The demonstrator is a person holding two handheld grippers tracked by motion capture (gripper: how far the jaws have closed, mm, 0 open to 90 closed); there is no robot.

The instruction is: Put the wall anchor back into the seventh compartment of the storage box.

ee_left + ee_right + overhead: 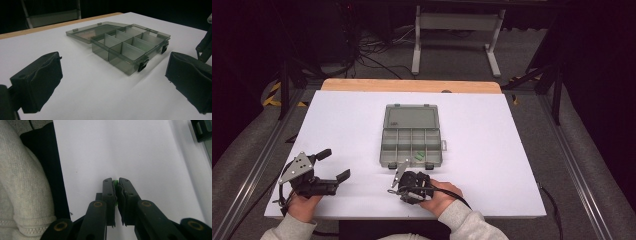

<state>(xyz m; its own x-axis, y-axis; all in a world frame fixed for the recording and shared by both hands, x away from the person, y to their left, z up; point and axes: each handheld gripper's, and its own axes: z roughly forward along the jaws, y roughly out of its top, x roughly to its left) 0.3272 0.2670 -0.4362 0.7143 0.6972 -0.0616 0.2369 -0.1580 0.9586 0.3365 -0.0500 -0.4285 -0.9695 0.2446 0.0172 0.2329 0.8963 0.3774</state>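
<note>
Your right claw (116, 185) is pinched tight on a tiny green bit (115, 182), just in front of the open box (411, 136). Your left claw (333, 165) is wide apart, holding nothing.

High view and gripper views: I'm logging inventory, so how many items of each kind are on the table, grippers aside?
Grey compartment box, lid open: 1
Small green pieces: 2, one in a front compartment of the box, one pinched in the right gripper
Total: 3
</note>
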